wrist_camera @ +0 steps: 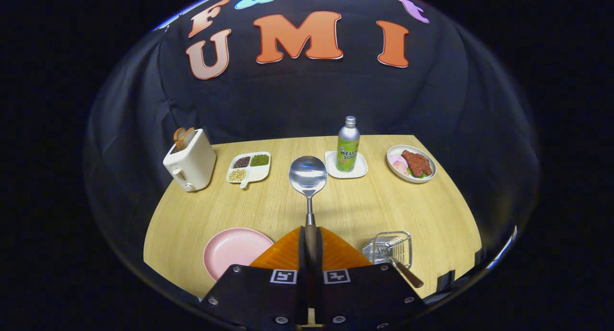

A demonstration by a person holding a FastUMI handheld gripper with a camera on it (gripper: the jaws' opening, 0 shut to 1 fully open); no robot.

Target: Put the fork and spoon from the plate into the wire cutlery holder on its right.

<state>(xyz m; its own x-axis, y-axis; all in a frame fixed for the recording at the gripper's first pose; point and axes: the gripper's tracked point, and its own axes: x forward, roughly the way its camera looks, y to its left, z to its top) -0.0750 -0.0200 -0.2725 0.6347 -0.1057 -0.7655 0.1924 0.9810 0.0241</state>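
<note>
Gripper (311,247) clamps the spoon (308,177) by its wooden handle, bowl jutting fwd above the table (374,201). Light, stiff, slick steel; handle grip suits it. Wire cutlery holder (389,248) w/ prob. the fork (402,268) already in, tines hidden. Pink plate (230,254) partly cut off.
</note>
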